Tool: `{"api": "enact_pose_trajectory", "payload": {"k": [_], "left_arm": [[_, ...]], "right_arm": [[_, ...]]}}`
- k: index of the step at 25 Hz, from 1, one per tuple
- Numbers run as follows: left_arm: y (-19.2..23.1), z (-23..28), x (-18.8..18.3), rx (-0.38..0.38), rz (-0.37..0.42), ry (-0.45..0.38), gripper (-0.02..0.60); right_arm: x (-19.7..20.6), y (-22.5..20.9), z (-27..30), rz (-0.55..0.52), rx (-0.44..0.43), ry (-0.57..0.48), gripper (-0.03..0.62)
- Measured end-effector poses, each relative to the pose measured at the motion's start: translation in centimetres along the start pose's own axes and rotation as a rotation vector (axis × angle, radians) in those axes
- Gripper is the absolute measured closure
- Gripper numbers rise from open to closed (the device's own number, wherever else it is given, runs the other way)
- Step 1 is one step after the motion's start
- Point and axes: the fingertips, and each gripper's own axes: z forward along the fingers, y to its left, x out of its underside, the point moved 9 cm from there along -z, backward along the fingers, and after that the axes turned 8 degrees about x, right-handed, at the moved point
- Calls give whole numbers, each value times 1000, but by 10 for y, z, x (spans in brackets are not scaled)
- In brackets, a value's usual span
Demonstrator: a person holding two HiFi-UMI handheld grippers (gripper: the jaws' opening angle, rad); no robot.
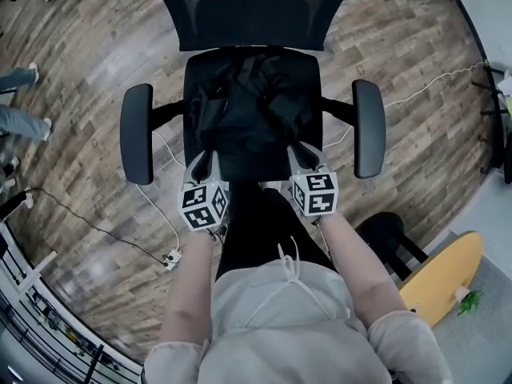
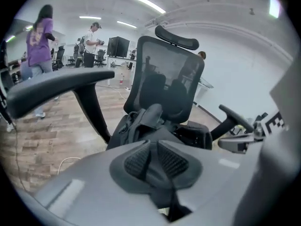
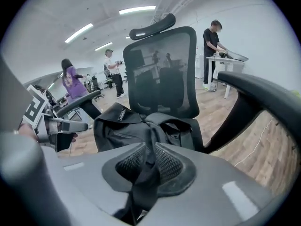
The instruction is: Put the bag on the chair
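A black bag (image 1: 248,106) lies slumped on the seat of a black mesh-backed office chair (image 1: 252,10). Both grippers hover at the seat's front edge. My left gripper (image 1: 208,158) is closing, its pads (image 2: 136,159) pinching a dark strap (image 2: 162,199) that hangs below them; the bag (image 2: 141,124) lies just ahead of it. My right gripper (image 1: 298,154) is closing too, with a black strap (image 3: 143,182) of the bag (image 3: 122,126) caught between its pads (image 3: 167,161). The right gripper (image 2: 244,142) shows in the left gripper view, and the left gripper (image 3: 61,125) shows in the right gripper view.
The chair's armrests (image 1: 136,133) (image 1: 369,128) flank the seat. A white cable and power strip (image 1: 171,256) lie on the wood floor at left. A yellow board (image 1: 440,274) sits at lower right. People stand far off (image 2: 40,36) (image 3: 212,46).
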Motion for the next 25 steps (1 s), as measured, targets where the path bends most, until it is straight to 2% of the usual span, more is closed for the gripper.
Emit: {"api": "enact_pose_trajectory", "payload": {"k": [2,5,9,16,19,22,25], "left_arm": [[-10,-12,-7,13,21,-13,566],[-26,-32,-24,53,47,-48,575],[-55,-59,-62,131,111,-136,575],[-114,-114,-141,207,238,-318,575],[-139,-141,-169,244,278,-377,575],[-159,-160,-212,280,314,-488,575],[-174,-181,-246,304,347,-576,575]], "right_arm": [[-8,3,-12,0,-8,-7,595],[-23,6,-32,35,-25,-17,596],[-57,4,-65,91,-32,-90,597],[-130,8,-128,118,-139,-221,597],[-158,6,-167,127,-131,-322,597],[-201,0,-199,147,-114,-480,597],[-235,0,-230,118,-88,-593,597]]}}
